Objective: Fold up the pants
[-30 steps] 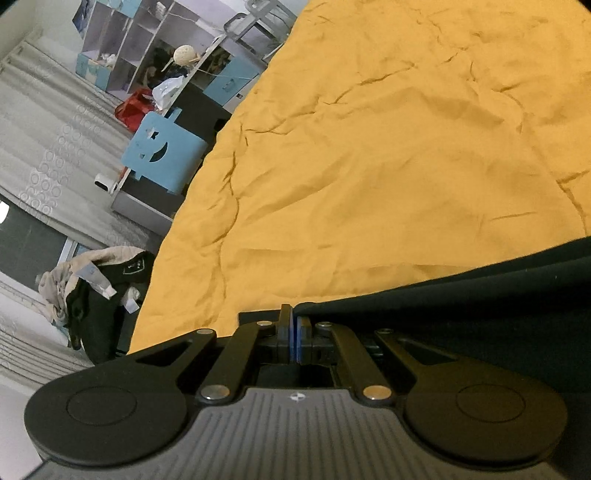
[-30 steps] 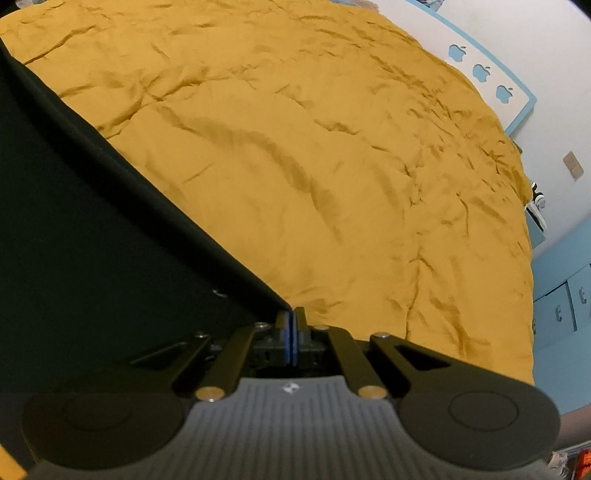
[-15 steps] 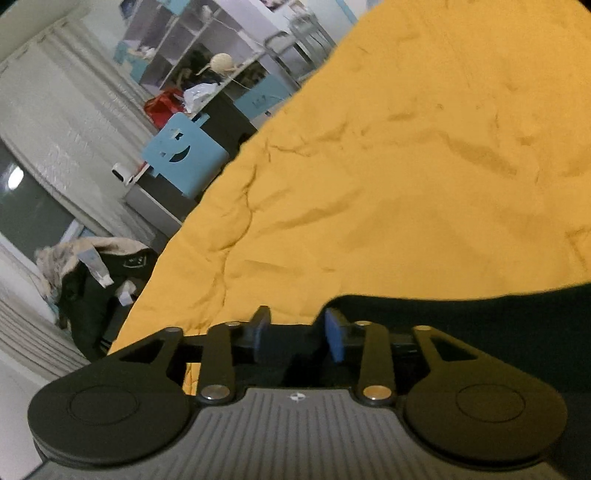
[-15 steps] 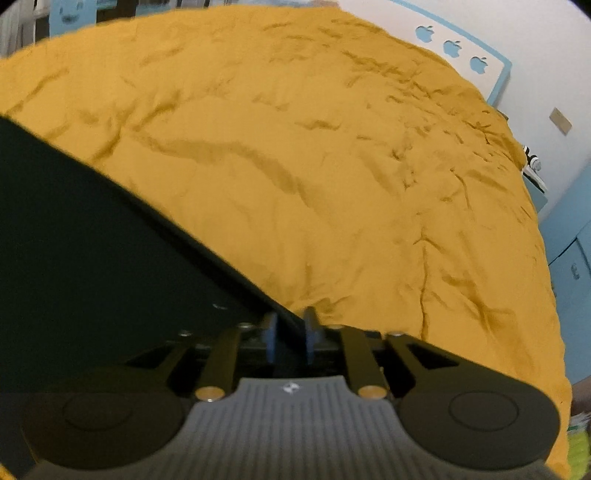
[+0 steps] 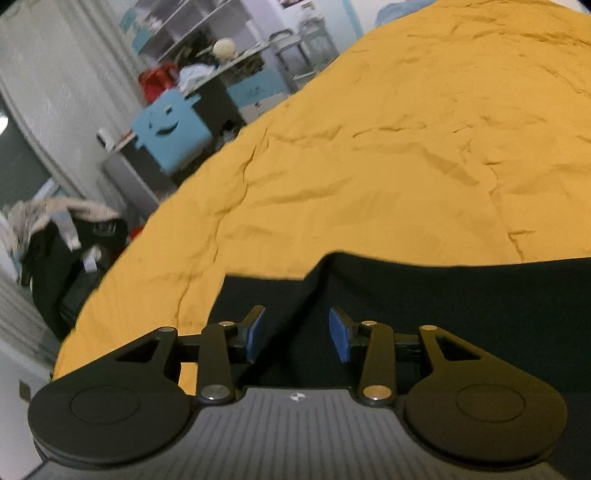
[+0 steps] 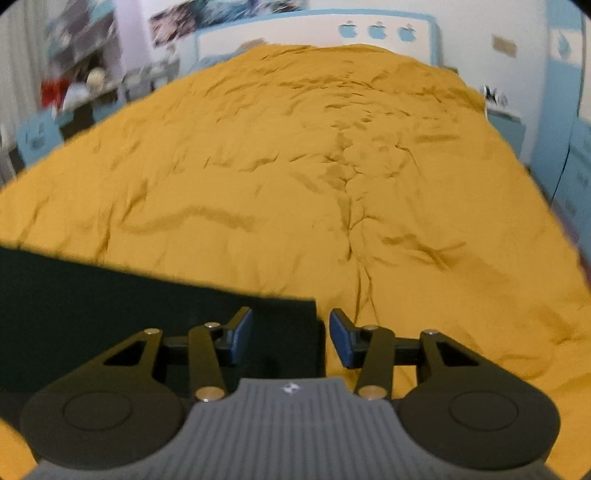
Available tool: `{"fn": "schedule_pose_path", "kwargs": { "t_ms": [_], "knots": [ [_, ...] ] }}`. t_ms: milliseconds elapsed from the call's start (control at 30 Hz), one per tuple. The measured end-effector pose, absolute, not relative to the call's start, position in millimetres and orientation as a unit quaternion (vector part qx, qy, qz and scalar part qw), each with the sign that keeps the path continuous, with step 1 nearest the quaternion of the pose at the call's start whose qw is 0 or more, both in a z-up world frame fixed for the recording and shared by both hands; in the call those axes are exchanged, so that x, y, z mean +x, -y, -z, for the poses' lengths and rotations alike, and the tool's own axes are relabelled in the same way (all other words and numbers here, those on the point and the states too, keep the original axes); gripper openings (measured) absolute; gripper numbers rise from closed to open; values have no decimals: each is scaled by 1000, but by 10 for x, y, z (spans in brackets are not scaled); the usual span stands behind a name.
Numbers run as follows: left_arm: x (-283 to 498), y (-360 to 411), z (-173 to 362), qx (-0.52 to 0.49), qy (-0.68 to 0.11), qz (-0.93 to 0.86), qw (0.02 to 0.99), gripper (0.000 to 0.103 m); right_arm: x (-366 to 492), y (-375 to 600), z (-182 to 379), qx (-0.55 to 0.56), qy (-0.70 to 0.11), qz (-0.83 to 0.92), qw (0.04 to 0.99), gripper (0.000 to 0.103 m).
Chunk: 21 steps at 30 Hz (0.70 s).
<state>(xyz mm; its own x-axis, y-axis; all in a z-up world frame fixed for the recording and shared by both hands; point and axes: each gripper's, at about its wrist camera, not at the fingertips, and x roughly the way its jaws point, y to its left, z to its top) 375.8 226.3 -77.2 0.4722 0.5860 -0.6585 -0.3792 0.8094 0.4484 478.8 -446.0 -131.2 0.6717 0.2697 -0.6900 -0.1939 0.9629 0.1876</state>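
**Both jaws wide, pants lying free on the bed**

Jaws gape wide on both units, nothing between the pads. Left gripper (image 5: 297, 334) hangs over the black pants (image 5: 461, 306), cloth filling its view from 3 to 6 o'clock, with a stepped corner edge at 12 just ahead of the fingertips. Right gripper (image 6: 290, 339) sits over the other corner of the pants (image 6: 110, 295): cloth runs off toward 9 o'clock, its side edge passing between the fingers. Garment lies flat on the yellow bedspread (image 6: 295, 166).

Handling, my read: light, limp, thin fabric that will sag and slide. Best to pinch the two near corners through all layers.

Writing: none readable. Apple cut-outs (image 6: 376, 30) on the headboard at 12; blue smiley-face panel (image 5: 170, 129) at 10 in the left view.
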Motion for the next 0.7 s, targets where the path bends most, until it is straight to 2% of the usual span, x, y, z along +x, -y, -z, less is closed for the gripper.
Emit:
{"fn": "schedule_pose_path", "kwargs": {
  "t_ms": [100, 233, 533, 700],
  "knots": [
    [3712, -2257, 778, 122, -435, -290, 844, 47, 5015, 4543, 1460, 90, -402, -125, 903, 41],
    [3617, -2256, 739, 110, -437, -287, 845, 49, 5143, 4464, 1647, 47, -436, -81, 895, 36],
    [3146, -1698, 381, 51, -421, -195, 885, 49, 4298, 4231, 1114, -1, -395, -32, 918, 37],
    [2785, -1010, 182, -9, -418, -105, 903, 49, 3596, 4315, 968, 68, -409, 6, 910, 53]
  ]
}}
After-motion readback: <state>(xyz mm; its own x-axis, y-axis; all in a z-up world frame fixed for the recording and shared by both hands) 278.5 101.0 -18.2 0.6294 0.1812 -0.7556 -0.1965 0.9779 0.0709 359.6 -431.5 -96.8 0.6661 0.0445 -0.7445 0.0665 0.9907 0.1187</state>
